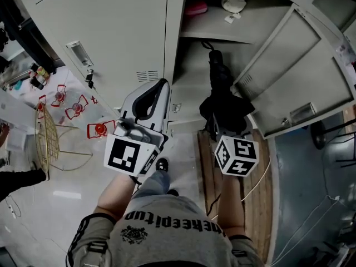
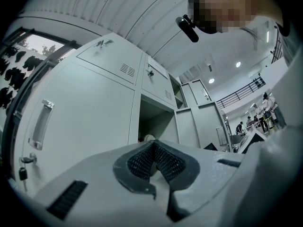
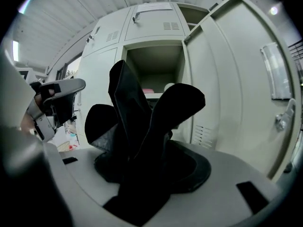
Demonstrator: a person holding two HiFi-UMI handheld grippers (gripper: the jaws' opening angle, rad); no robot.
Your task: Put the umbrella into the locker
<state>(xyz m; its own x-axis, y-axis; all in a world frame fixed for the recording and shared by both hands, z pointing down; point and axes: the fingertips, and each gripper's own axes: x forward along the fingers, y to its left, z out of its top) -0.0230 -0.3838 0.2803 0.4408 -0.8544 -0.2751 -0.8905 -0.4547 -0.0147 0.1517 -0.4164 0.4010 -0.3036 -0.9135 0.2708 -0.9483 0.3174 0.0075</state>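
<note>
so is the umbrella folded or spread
Folded. The black umbrella is a collapsed bundle with loose fabric flaps, no canopy stretched out, clamped in the right gripper.

Umbrella [image 1: 221, 88] stands before the open locker compartment [image 1: 192, 60], its near end between the jaws of the right gripper [image 1: 223, 128]. Open door [image 1: 295, 77] hangs to the right of it. Left gripper [image 1: 158, 93] sits to the left, before the closed door [image 1: 111, 26]. Shelf [image 1: 245, 24] lies above the compartment, with a round object [image 1: 233, 1] on it. Wire basket [image 1: 47, 132] stands on the floor, at the left.
</note>
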